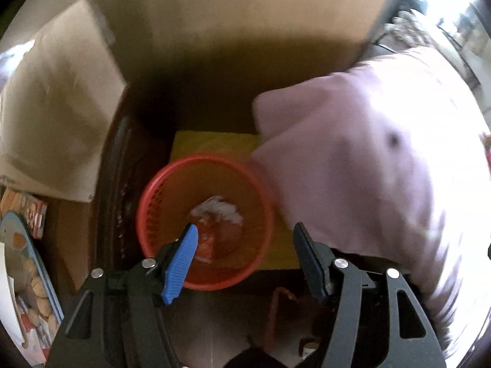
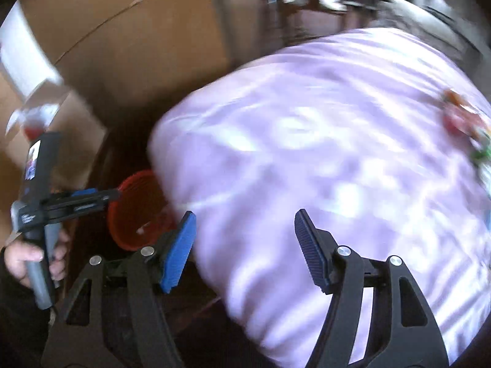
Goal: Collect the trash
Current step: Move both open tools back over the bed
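1. Nearest to me, the left gripper is hanging over the red basket, its tongs standing wide with nothing between them.
2. The right gripper is hovering above the lilac bedding, tongs also wide and empty.
3. Inside the basket, collected trash is lying at the bottom: a white crumpled paper on a reddish wrapper.
4. The basket is sitting on a yellow mat, touching the edge of the bedding.
5. Farther out, something red and green is lying on the bedding; it is too blurred to tell, though likely more trash.
6. Risk, as I judge it: the pictures are smeared, so a hurried swing could be knocking the light basket over and spilling it.
7. Room is tight: cardboard boxes are crowding behind and left; open space is lying only over the bedding.
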A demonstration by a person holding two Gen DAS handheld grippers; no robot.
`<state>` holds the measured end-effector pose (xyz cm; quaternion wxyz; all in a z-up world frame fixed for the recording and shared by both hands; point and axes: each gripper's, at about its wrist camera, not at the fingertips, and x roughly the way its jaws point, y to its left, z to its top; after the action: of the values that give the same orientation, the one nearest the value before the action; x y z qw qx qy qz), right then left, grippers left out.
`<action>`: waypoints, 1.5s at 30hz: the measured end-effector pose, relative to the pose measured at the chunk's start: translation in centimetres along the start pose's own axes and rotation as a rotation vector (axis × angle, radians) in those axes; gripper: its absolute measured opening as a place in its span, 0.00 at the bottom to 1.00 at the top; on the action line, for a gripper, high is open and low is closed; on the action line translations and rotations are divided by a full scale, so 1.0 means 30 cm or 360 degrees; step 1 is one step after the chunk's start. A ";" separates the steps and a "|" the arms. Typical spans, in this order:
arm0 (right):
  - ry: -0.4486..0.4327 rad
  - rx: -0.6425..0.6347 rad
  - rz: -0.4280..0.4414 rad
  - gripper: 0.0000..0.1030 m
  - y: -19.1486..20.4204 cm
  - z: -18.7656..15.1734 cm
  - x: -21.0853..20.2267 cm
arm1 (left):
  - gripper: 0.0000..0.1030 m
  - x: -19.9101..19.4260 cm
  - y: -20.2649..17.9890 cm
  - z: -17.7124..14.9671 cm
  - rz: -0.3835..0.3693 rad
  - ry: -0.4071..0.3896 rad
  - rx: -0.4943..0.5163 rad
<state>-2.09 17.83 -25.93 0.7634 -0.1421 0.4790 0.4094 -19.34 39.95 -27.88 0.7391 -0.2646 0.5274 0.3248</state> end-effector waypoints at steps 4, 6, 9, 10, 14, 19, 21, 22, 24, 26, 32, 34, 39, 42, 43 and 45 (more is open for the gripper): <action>-0.0096 0.0212 -0.0113 0.63 -0.202 -0.047 -0.098 | 0.62 -0.056 -0.149 -0.003 -0.0051 -0.0048 0.0140; -0.0123 0.0290 -0.0166 0.63 -0.292 -0.080 -0.136 | 0.62 -0.069 -0.222 -0.011 -0.0082 -0.0065 0.0206; -0.0168 0.0406 -0.0255 0.63 -0.410 -0.133 -0.183 | 0.62 -0.087 -0.341 -0.026 -0.0128 -0.0087 0.0316; -0.0182 0.0451 -0.0296 0.63 -0.458 -0.152 -0.203 | 0.62 -0.096 -0.387 -0.031 -0.0144 -0.0096 0.0356; -0.0195 0.0595 -0.0361 0.63 -0.588 -0.209 -0.234 | 0.63 -0.108 -0.536 -0.050 -0.0208 -0.0112 0.0487; -0.0205 0.0723 -0.0443 0.63 -0.721 -0.287 -0.280 | 0.68 -0.126 -0.710 -0.076 -0.0255 -0.0124 0.0628; -0.0220 0.0769 -0.0485 0.63 -0.770 -0.316 -0.304 | 0.69 -0.121 -0.762 -0.086 -0.0275 -0.0133 0.0688; -0.0224 0.0784 -0.0497 0.63 -0.784 -0.323 -0.311 | 0.69 -0.121 -0.792 -0.092 -0.0288 -0.0136 0.0719; -0.0242 0.0834 -0.0525 0.63 -0.833 -0.352 -0.336 | 0.69 -0.131 -0.872 -0.105 -0.0314 -0.0140 0.0781; -0.0257 0.0875 -0.0546 0.63 -0.871 -0.373 -0.356 | 0.69 -0.133 -0.933 -0.114 -0.0343 -0.0143 0.0833; -0.0266 0.0988 -0.0599 0.63 -0.975 -0.425 -0.380 | 0.70 -0.158 -1.158 -0.162 -0.0433 -0.0146 0.1032; -0.0268 0.1006 -0.0609 0.64 -0.994 -0.437 -0.388 | 0.70 -0.157 -1.212 -0.171 -0.0453 -0.0143 0.1075; -0.0260 0.1055 -0.0647 0.69 -1.044 -0.466 -0.391 | 0.70 -0.141 -1.389 -0.194 -0.0526 -0.0092 0.1176; -0.0232 0.1056 -0.0663 0.69 -1.070 -0.478 -0.380 | 0.70 -0.138 -1.493 -0.205 -0.0557 -0.0103 0.1228; -0.0220 0.1052 -0.0674 0.69 -1.081 -0.482 -0.377 | 0.70 -0.135 -1.523 -0.207 -0.0567 -0.0101 0.1240; -0.0206 0.1063 -0.0687 0.69 -1.101 -0.492 -0.376 | 0.70 -0.122 -1.592 -0.212 -0.0591 -0.0082 0.1264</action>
<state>11.67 -17.30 -29.55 0.8646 0.0426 0.4957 0.0697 12.21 3.54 -24.00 0.8422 -0.0420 0.5363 -0.0350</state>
